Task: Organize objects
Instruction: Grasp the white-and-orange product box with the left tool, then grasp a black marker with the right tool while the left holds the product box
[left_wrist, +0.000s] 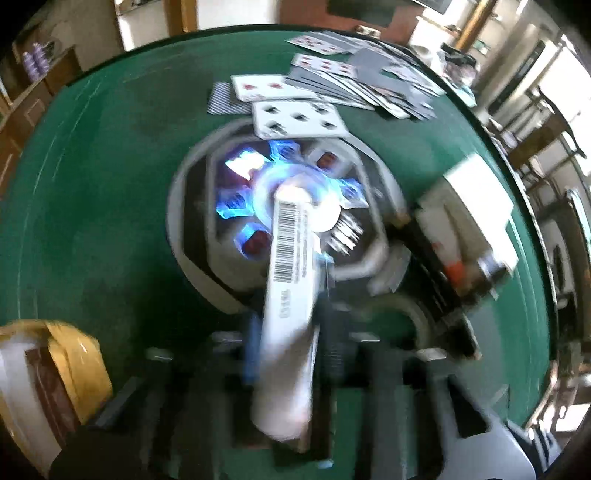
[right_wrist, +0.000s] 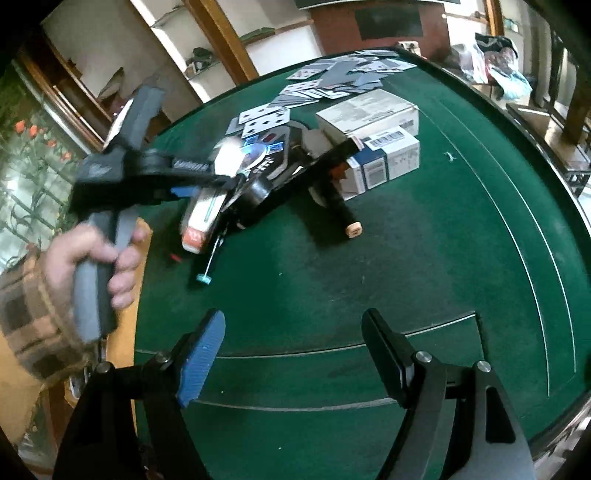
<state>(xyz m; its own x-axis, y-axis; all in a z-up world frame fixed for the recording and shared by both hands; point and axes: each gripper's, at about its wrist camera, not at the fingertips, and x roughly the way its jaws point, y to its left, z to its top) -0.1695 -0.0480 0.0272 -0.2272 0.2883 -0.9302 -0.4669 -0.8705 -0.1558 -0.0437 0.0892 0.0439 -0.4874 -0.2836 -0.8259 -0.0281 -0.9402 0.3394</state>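
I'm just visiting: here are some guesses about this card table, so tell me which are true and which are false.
1. The table has a green top. True.
2. The right gripper is clamped on a card. False: its jaws stand open with nothing between them.
3. Playing cards lie scattered at the far side. True.
4. The left gripper is empty. False: it is shut on a white box with a barcode.
5. Boxes stand stacked beside the cards. True.
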